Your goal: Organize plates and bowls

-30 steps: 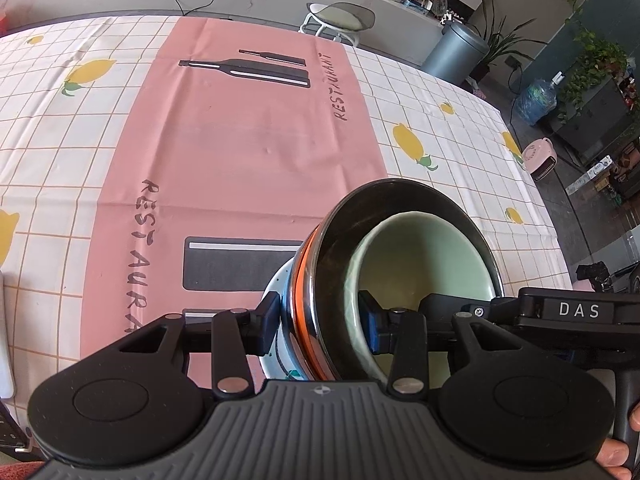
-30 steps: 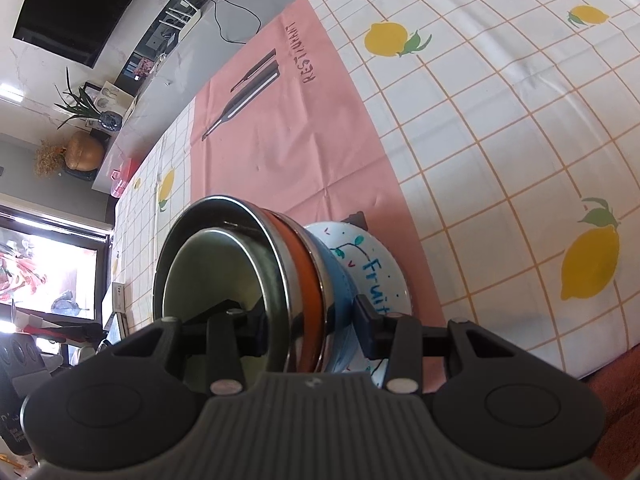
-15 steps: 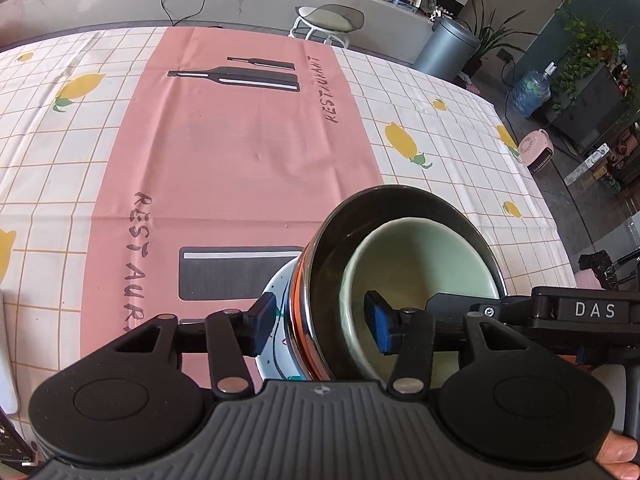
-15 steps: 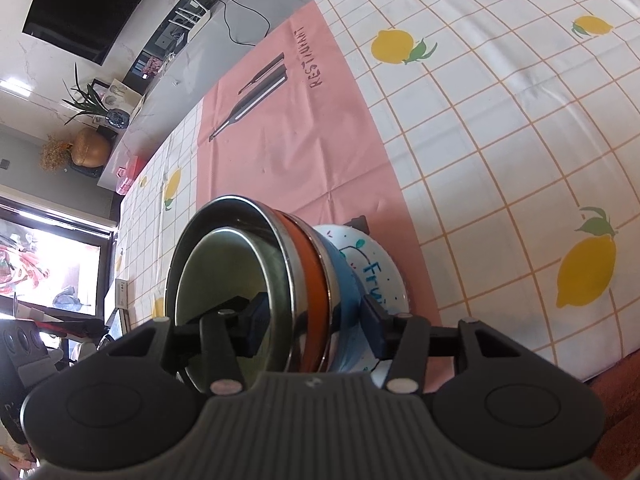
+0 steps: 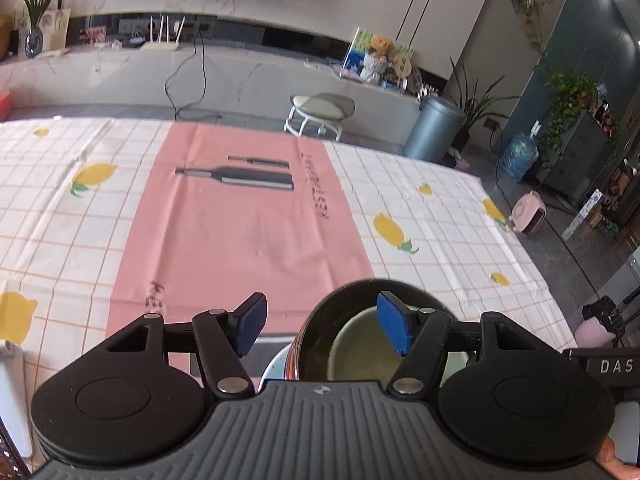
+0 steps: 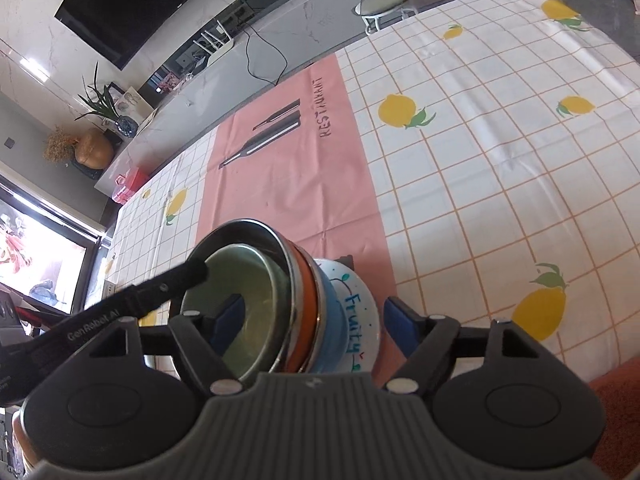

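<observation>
Left wrist view: left gripper (image 5: 320, 328) jaws have just been opening and now stand wide. It has lifted clear; a second ago its pads straddled the rim of the steel bowl (image 5: 320, 334). The green bowl (image 5: 356, 352) sits nested inside, lower centre of frame.

Right wrist view: right gripper (image 6: 310, 320) jaws have also just been opening, wide, pads off the stack though it sits between them. The stack rests on the white plate (image 6: 358, 322), lower centre, on the tablecloth (image 6: 480, 160). Looks like stacking is done.
</observation>
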